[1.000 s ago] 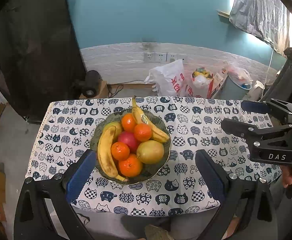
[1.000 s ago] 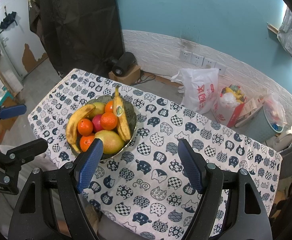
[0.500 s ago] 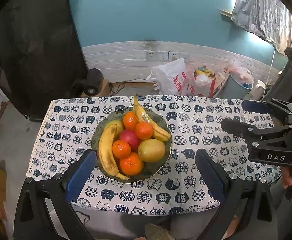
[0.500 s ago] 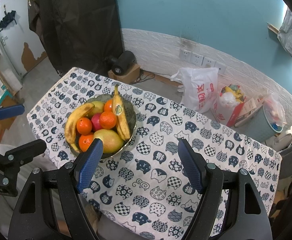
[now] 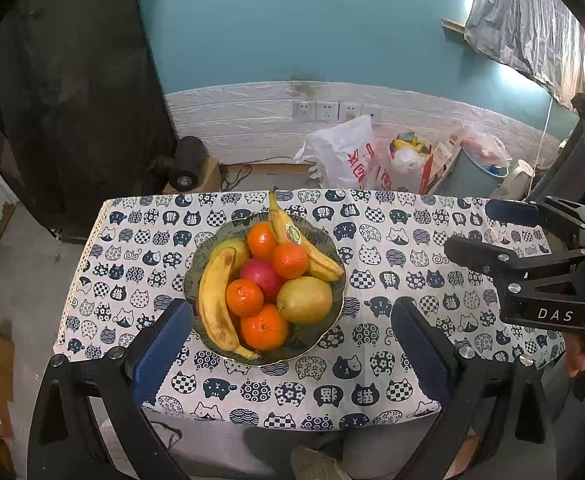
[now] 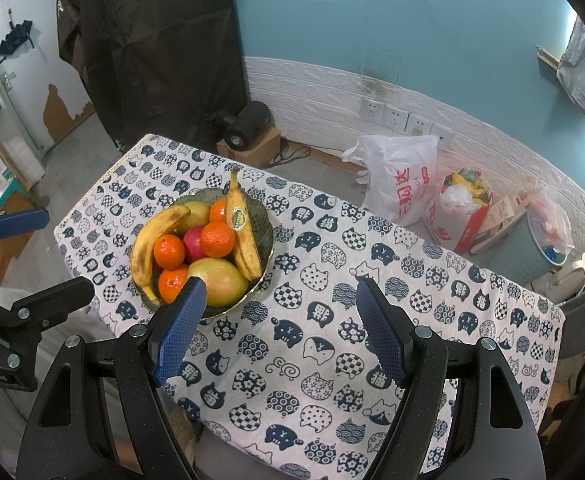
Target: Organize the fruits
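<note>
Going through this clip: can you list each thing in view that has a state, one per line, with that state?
left gripper: open, holding nothing, above the table's near edge.
right gripper: open, holding nothing.
bowl: upright on the tablecloth, full of fruit.
stickered banana: lying across the bowl's far rim, stem overhanging.
pear: resting in the bowl.

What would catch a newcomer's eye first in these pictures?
The bowl heaped with fruit, on the left half of the cat-print tablecloth: bright oranges, two bananas, a pear. Then both open grippers, the left gripper and the right gripper, above the near table edge.
</note>
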